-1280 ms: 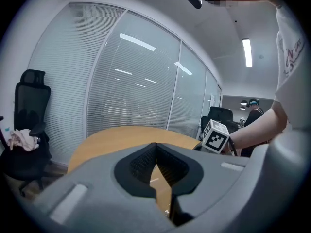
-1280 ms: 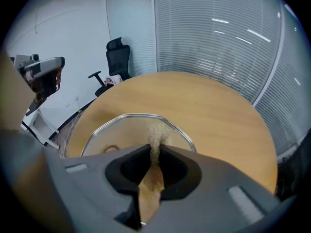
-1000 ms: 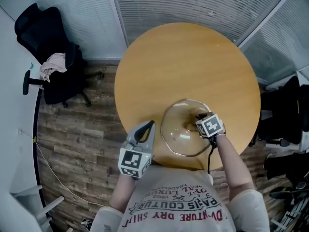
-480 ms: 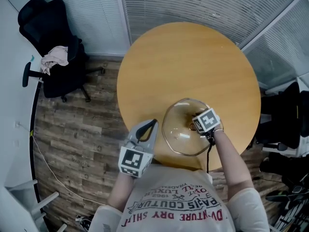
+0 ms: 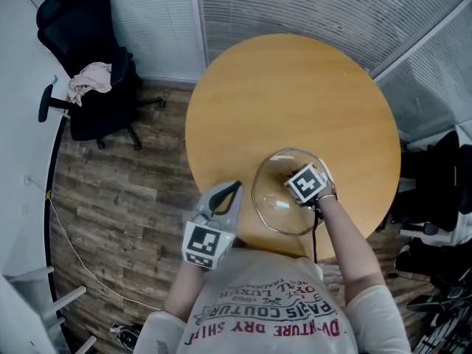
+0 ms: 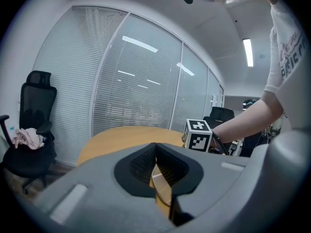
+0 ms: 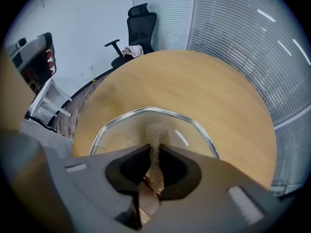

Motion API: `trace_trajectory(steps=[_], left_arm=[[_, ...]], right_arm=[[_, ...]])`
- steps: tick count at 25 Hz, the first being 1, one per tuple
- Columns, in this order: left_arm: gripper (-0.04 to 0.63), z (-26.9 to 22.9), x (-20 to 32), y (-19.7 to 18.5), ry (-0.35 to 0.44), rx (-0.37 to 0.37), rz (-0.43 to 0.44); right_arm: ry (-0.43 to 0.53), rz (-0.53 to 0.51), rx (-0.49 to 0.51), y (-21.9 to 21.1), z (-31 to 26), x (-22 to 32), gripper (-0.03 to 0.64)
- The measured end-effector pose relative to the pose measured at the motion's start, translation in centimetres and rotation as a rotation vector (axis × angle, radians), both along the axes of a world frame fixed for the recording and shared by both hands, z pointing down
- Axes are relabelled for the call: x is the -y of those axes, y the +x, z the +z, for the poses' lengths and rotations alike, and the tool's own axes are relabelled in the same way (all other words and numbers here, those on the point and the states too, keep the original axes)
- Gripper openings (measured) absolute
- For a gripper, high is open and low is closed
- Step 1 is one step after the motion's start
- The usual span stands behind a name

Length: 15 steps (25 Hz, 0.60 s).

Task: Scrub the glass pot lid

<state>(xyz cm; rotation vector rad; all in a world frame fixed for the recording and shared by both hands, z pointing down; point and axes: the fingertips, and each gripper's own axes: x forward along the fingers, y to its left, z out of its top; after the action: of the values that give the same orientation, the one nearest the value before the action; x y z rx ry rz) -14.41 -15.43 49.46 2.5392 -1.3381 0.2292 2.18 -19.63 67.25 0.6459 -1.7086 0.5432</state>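
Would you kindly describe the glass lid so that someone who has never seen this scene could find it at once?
Start at the round wooden table. Near its edge closest to the person lies the glass pot lid, under the right gripper, which holds a tan scouring pad against it. It is the only see-through thing there, with a shiny metal rim.

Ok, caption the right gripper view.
Right hand-held gripper clamps a scrub pad over the glass pot lid on a wooden table.
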Motion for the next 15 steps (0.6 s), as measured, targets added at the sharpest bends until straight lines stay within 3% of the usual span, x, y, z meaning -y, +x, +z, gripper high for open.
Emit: trace_trajectory(steps=[3, 11, 15], left_arm=[[0.008, -0.1, -0.5, -0.7, 0.000, 0.005, -0.015], [0.008, 0.1, -1.9, -1.6, -0.005, 0.022, -0.047], [0.008, 0.3, -2.8, -2.0, -0.022, 0.005, -0.070]], right_arm=[[-0.024, -0.032, 0.000, -1.4, 0.2, -1.0, 0.054], [0.048, -0.191, -0.034, -3.5, -0.2, -1.2, 0.054], [0.036, -0.269, -0.037, -5.3, -0.1, -2.8, 0.054]])
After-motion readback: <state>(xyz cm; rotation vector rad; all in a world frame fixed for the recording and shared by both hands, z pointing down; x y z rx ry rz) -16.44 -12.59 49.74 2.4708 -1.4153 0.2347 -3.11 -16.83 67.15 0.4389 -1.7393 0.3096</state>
